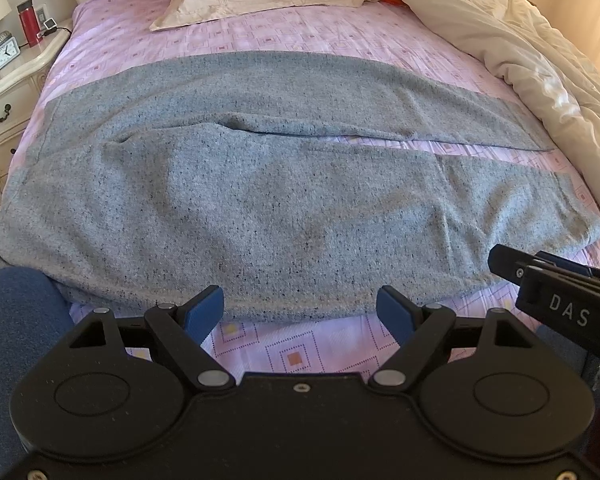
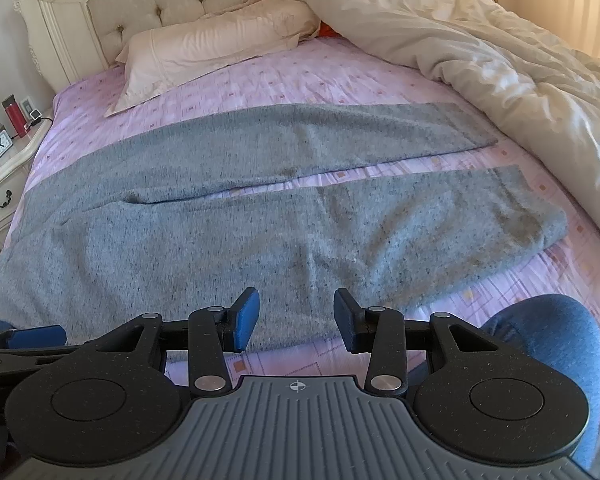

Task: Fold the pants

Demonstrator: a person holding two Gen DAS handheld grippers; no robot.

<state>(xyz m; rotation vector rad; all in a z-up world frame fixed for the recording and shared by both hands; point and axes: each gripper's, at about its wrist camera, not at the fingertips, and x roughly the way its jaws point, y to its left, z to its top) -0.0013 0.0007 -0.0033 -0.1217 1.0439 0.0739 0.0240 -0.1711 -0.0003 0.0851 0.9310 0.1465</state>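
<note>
Nothing folded yet, by the look of it: grey speckled knit pants [image 1: 260,200] spread flat across the pink patterned bed sheet [image 1: 300,344], waistband off to the left of both tools, two legs running right with a strip of sheet between them, near edge just ahead of the tips. Left tool [image 1: 300,314] spread wide and empty; right tool [image 2: 296,318] spread less wide, also empty, hovering at the near leg's edge. Left of the tools a cream nightstand [image 1: 16,80] with red bottle [image 1: 29,20] and clock [image 1: 5,54]; ahead a pale pillow [image 2: 216,46]; to the right a bunched cream duvet [image 2: 500,80] near the leg cuffs, likely crowding any fold that way.
</note>
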